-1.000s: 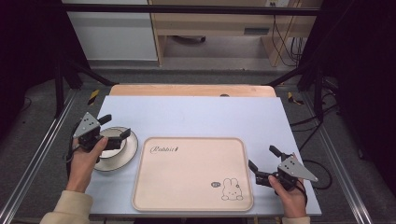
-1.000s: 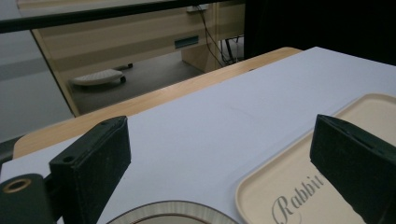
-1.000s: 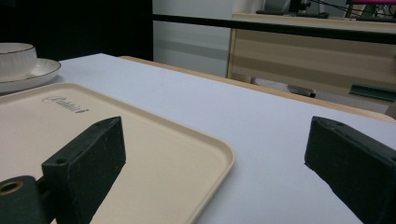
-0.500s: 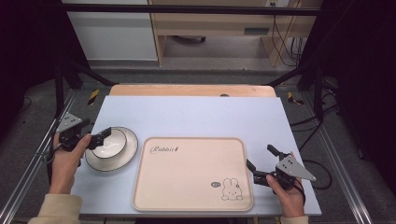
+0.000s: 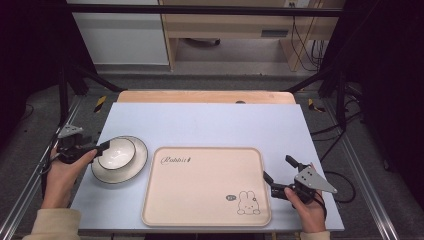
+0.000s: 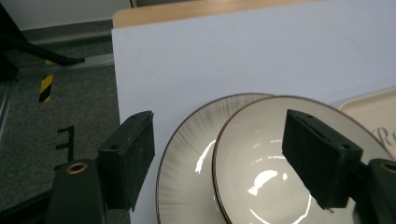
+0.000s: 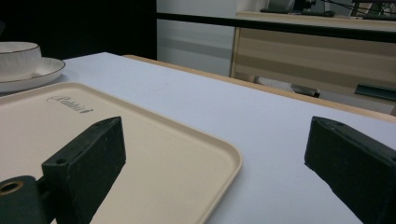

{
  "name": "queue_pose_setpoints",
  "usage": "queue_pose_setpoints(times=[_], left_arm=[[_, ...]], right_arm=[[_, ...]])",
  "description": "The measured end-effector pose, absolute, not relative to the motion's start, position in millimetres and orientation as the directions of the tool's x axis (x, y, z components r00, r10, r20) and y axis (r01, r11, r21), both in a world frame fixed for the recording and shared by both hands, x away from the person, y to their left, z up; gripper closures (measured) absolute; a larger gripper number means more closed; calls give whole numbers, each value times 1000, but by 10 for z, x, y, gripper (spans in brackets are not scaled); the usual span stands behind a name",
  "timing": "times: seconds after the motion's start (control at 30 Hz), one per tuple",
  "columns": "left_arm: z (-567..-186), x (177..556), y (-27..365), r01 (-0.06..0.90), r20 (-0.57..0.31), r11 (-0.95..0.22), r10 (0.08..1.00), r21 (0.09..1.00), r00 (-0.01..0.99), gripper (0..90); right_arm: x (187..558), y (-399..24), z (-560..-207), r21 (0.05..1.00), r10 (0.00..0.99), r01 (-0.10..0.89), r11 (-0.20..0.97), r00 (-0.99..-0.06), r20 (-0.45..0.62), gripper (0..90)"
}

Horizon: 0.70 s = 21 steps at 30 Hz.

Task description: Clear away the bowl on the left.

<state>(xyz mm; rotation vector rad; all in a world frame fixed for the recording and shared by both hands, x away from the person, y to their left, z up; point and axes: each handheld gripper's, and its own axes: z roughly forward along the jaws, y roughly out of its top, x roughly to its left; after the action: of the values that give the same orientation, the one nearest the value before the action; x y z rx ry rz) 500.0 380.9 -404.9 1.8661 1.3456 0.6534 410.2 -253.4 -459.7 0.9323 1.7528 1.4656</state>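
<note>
Right claw (image 5: 276, 174): jaws wide apart, empty, at tray (image 5: 200, 200) near-right corner | Left claw (image 5: 104, 146): jaws just closing, astride bowl (image 5: 116, 152) rim, not yet pressing | Bowl: sits in plate (image 5: 131, 169), desk (image 5: 210, 122) left, beside tray.

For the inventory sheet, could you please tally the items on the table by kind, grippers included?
Bowls: 1, the bowl sitting on the plate
Plates: 1, the plate
Trays: 1, the tray with a rabbit drawing
Grippers: 2, the left gripper and the right gripper
Total: 5
</note>
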Motion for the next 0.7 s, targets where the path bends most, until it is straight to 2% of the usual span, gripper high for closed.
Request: queue_pose_setpoints(times=[0.33, 0.63, 0.7], left_arm=[[-4145, 5034, 3793, 646, -35, -157, 961, 747, 274, 312], [-4206, 5052, 3733, 686, -41, -187, 952, 703, 302, 484], [-4227, 5057, 3727, 696, -44, -189, 952, 692, 302, 500]], right_arm=[[4111, -2507, -4602, 985, 845, 112, 135, -531, -55, 55], [4118, -2519, -4609, 986, 847, 115, 125, -530, -45, 55], [4118, -2518, -4608, 986, 847, 114, 125, -530, -46, 55]])
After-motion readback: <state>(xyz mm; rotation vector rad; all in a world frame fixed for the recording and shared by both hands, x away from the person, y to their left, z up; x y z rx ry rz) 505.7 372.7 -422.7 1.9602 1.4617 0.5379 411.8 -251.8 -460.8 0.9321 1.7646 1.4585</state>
